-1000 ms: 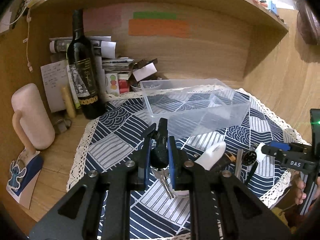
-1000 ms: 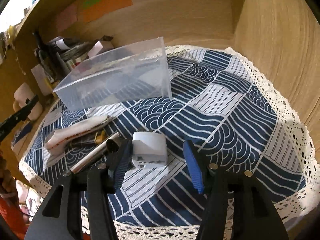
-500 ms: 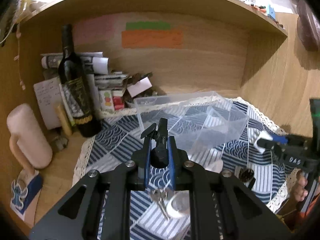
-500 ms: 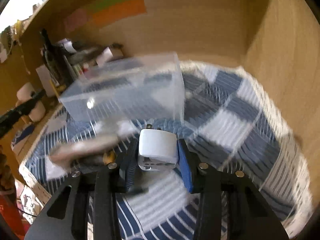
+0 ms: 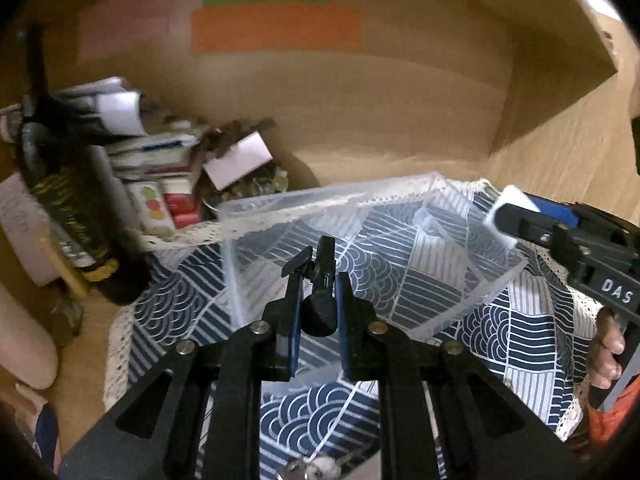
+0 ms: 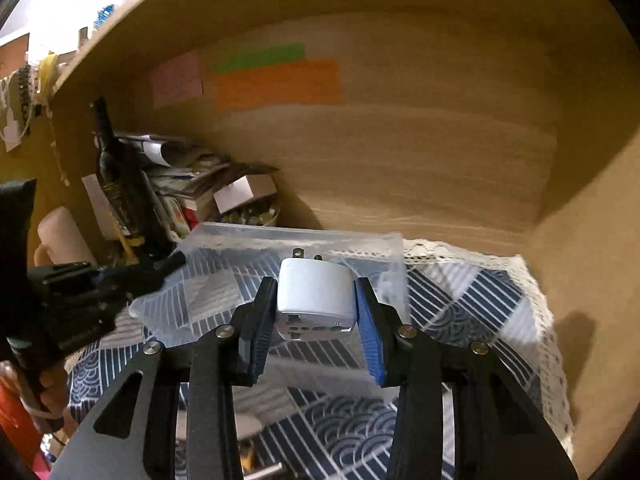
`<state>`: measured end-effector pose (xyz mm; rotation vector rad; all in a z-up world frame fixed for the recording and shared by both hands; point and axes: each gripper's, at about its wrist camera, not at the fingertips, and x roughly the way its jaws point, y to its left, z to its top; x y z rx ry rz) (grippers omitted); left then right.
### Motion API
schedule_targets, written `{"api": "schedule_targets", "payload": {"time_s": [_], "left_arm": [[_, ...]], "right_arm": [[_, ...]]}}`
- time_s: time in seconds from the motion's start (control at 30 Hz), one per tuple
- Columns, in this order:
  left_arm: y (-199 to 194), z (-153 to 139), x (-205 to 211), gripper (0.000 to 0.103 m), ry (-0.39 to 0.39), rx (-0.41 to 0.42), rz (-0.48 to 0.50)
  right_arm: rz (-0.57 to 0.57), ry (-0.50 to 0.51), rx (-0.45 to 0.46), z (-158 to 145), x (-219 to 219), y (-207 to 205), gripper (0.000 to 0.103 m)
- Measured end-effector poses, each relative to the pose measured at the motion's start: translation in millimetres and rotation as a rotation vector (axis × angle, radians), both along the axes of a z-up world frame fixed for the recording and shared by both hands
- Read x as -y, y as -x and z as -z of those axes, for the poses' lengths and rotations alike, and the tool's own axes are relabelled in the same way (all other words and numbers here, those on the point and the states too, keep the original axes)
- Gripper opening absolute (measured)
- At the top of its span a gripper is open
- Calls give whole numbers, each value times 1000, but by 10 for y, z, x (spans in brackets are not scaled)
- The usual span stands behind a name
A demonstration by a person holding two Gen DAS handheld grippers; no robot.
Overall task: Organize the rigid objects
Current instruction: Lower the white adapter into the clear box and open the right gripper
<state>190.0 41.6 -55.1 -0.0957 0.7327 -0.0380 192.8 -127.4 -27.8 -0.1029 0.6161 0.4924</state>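
My left gripper (image 5: pixel 319 280) is shut on a small black device with a clip (image 5: pixel 322 280) and holds it over the near part of the clear plastic box (image 5: pixel 328 196). In the right wrist view, my right gripper (image 6: pixel 315 286) is shut on a white plug adapter (image 6: pixel 316 296), lifted off the cloth, prongs pointing at the clear box (image 6: pixel 300 234). The right gripper (image 5: pixel 516 216) with the white adapter (image 5: pixel 508 200) also shows in the left wrist view, at the box's right edge. The left gripper (image 6: pixel 160 268) reaches in from the left in the right wrist view.
A blue-and-white patterned cloth (image 5: pixel 520 328) with a lace edge covers the wooden shelf floor. A dark wine bottle (image 5: pixel 60 184), stacked papers and small boxes (image 5: pixel 168 148) crowd the back left. A pink cylinder (image 5: pixel 20 340) stands at the left. Keys (image 5: pixel 316 470) lie below my left gripper.
My right gripper has shut on the white adapter and lifted it toward the box. My left gripper has carried the black device forward, over the box, leaving the keys behind.
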Motion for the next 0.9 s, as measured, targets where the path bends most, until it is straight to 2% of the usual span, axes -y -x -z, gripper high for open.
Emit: {"api": "schedule_targets", "payload": {"time_s": [0.17, 0.3, 0.5, 0.7, 0.8, 0.9], "left_arm": [[-300, 180, 86, 15, 0, -102, 20], [-458, 308, 159, 15, -15, -153, 40], [-614, 451, 184, 15, -36, -184, 58], [-623, 471, 178, 15, -29, -195, 53], [-569, 430, 168, 20, -37, -186, 43], [-476, 339, 149, 34, -42, -160, 37]], "right_arm": [[-11, 48, -90, 235, -159, -315, 36], [-23, 89, -159, 425, -239, -480, 36], [-32, 118, -190, 571, -335, -604, 36], [-34, 163, -197, 646, -413, -648, 36], [-34, 178, -189, 643, -436, -626, 36], [-34, 180, -164, 572, -434, -554, 41]]}}
